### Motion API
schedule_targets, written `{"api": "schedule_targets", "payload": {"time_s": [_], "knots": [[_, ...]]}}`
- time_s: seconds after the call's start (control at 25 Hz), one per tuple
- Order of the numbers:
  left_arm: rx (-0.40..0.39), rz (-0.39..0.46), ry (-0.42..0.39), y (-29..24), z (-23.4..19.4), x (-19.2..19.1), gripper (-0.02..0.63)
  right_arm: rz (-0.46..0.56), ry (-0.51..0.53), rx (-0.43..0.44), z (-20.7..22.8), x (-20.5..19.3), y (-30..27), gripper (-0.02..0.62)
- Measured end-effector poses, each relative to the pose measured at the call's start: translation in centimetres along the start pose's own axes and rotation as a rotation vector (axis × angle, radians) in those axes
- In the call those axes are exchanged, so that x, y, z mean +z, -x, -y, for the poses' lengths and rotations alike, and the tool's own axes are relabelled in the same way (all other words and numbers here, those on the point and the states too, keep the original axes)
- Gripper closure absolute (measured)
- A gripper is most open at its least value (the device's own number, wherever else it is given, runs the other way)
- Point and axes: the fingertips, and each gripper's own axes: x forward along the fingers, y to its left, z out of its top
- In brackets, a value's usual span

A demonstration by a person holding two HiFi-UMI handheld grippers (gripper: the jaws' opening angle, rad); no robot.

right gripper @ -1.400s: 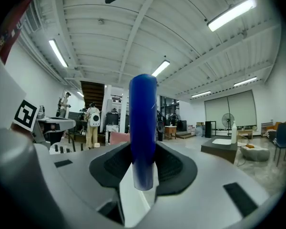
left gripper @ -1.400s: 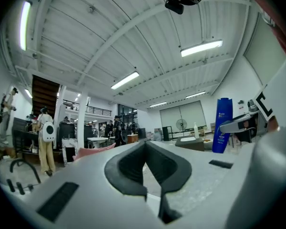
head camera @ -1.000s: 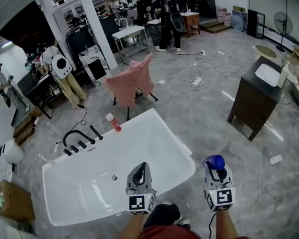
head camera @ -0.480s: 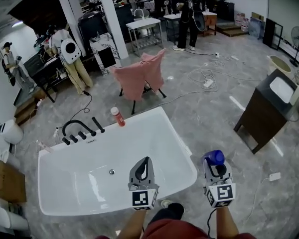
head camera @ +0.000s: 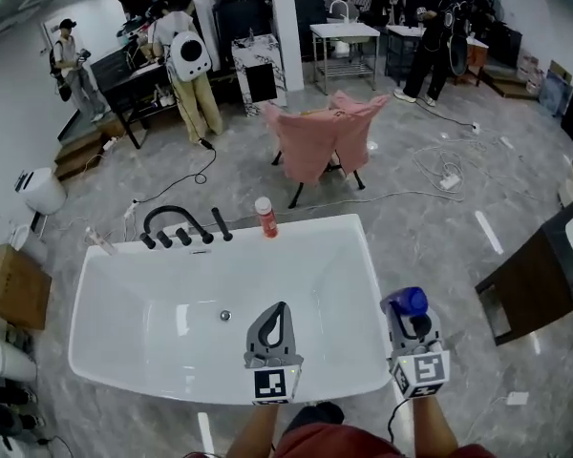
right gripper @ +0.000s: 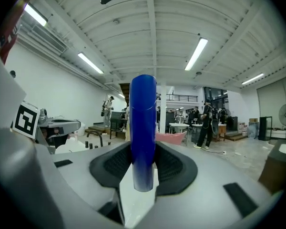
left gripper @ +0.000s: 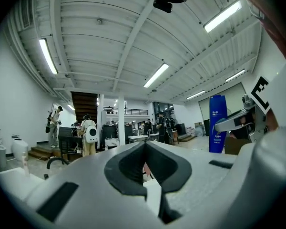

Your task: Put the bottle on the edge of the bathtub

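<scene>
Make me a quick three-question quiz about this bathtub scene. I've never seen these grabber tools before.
1. Multiple choice: what is clamped in the right gripper? A) a pink towel B) a blue bottle C) nothing
2. True or false: the left gripper has its jaws together with nothing between them.
3. Fill in the blank: the red bottle stands upright on the far ____ of the white bathtub.

Key: 1 B; 2 true; 3 rim.
</scene>
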Motion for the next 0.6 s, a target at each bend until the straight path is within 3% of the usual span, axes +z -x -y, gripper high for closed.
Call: {"api": "schedule_targets", "payload": {"time_s": [0.32,0.6], "knots": [[0.132,0.005,0.028,-2.3,-6.9,-1.7,0.601,-0.027,0.022,0.118,-3.4,0.2,-8.8,0.450],[0.198,-0.020,0.018,-3.0,-9.2,-2.9,0.601,-0.046,0.039,0.213,-5.2,-0.5,-13.2,0.451]]}}
